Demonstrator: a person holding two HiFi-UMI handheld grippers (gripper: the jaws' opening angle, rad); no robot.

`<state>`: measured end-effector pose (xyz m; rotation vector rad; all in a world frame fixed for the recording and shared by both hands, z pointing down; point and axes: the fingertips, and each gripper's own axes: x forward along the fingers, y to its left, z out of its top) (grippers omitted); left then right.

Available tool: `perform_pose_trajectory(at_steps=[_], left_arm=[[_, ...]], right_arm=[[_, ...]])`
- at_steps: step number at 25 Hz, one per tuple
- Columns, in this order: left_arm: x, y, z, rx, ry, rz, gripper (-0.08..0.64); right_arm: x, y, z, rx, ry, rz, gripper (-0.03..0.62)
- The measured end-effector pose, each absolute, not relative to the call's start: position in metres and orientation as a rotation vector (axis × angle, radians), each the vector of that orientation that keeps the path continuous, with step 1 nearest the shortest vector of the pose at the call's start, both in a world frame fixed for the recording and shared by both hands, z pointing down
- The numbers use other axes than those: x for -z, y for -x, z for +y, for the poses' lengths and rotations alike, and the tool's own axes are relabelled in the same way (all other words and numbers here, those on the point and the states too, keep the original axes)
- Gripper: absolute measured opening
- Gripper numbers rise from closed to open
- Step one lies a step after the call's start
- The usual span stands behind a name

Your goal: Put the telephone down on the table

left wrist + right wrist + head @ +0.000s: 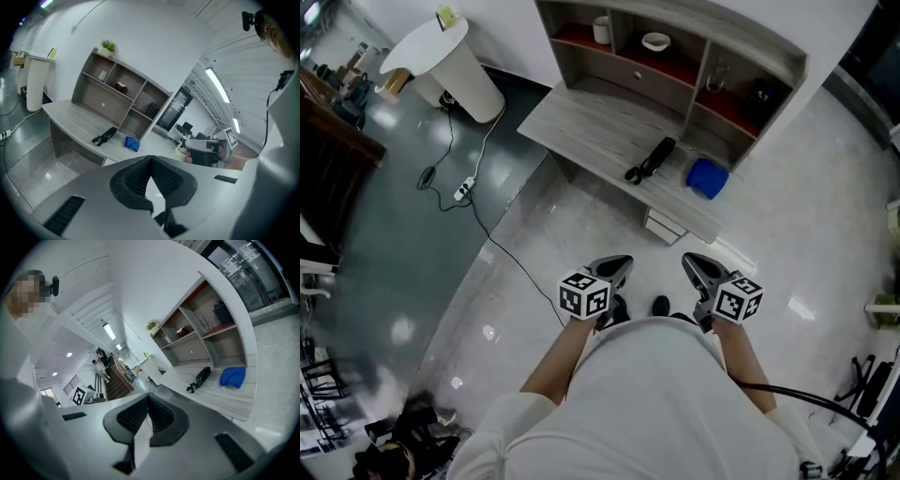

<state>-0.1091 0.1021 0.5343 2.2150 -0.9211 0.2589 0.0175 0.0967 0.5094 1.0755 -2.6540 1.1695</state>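
One telephone (652, 159) lies on the table (581, 122), with one blue cloth (707, 177), perhaps, at its three o'clock. The left gripper (617, 267) and right gripper (697, 264) are clenched, empty.

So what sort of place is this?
Probably an office or showroom interior: a grey desk backed by a cubby shelf unit, glossy floor, and a staircase in the right gripper view.

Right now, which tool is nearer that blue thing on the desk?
Right. The right tool faces the blue thing squarely; the left tool is offset to its left.
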Motion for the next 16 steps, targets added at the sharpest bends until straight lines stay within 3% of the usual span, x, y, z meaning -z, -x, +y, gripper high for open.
perform_pose_trajectory(at_steps=[16], left_arm=[[-0.529,0.096,0.104,-0.234,-2.207,-0.917,0.009]], right_arm=[[-0.5,-0.027,0.093,-1.178,-1.101,-2.677,0.017]])
